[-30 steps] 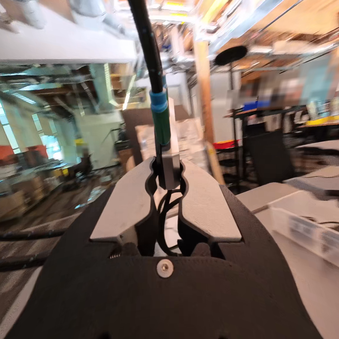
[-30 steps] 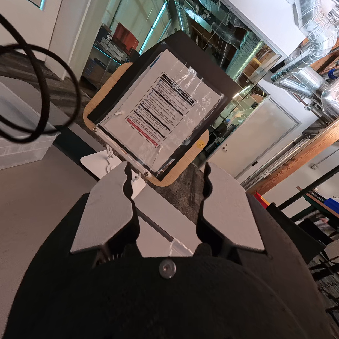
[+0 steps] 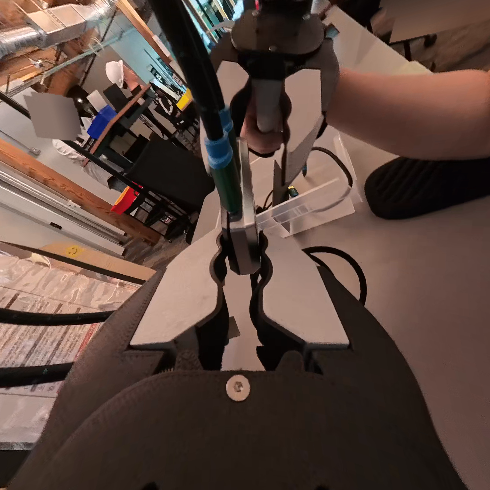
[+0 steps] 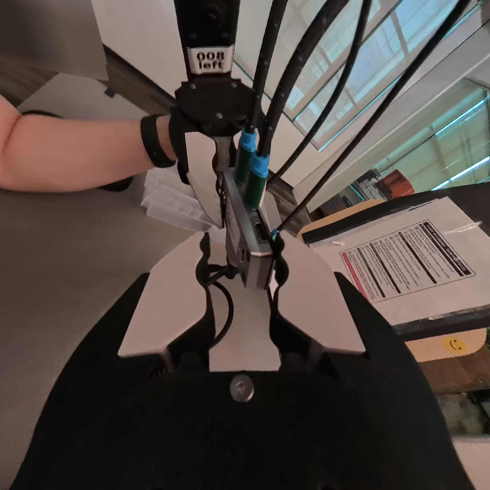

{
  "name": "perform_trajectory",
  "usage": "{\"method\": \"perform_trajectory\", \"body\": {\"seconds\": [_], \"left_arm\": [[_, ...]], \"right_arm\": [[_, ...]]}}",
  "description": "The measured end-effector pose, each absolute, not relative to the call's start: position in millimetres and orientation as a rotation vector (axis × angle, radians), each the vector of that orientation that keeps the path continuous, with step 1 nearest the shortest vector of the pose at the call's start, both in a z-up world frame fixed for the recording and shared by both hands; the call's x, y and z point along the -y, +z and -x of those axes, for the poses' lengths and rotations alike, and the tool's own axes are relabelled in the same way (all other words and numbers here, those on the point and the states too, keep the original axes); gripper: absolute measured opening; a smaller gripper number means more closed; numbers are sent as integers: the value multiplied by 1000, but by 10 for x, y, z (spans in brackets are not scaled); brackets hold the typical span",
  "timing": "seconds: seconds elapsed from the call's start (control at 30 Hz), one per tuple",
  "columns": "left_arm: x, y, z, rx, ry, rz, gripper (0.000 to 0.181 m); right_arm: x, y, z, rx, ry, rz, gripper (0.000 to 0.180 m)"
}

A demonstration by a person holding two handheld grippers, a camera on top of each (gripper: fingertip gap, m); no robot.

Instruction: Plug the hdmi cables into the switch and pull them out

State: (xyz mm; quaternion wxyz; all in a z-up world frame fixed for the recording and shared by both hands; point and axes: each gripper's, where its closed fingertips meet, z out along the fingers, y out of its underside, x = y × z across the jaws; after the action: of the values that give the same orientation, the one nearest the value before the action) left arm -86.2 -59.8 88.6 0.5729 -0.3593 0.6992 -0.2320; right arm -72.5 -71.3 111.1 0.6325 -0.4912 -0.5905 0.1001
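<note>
- The left gripper is clamping the near end of the silver switch, its jaws closed tight on both flat sides and holding it up off the grey table.
- Two hdmi cables, each with a green plug and a blue tape band, are sitting side by side in the switch's ports, and their black leads are rising up and away.
- One port beside them is showing empty.
- The right gripper is facing the left one from the far side, with the switch's other end lying between its fingertips. Its jaws are standing partly apart, with a gap on the left side. Whether they are pressing on anything cannot be told.
- A third black cable with a blue band is ending just at the right gripper's right fingertip.
- A clear plastic box is resting on the table beyond the switch.
- A thin black cable is looping on the table to the right.
</note>
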Motion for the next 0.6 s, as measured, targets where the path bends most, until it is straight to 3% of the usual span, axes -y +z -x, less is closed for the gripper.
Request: {"method": "perform_trajectory", "body": {"seconds": [0.03,0.13,0.6], "left_arm": [[613,857,846,-1656,-529,835,20],[668,770,819,-1712,-494,801,20],[882,1043,580,-1518,-606,640,37]], "right_arm": [[691,1070,719,1368,193,1143,42],[711,965,717,1441,160,1168,23],[883,1158,633,1476,29,1018,22]]}}
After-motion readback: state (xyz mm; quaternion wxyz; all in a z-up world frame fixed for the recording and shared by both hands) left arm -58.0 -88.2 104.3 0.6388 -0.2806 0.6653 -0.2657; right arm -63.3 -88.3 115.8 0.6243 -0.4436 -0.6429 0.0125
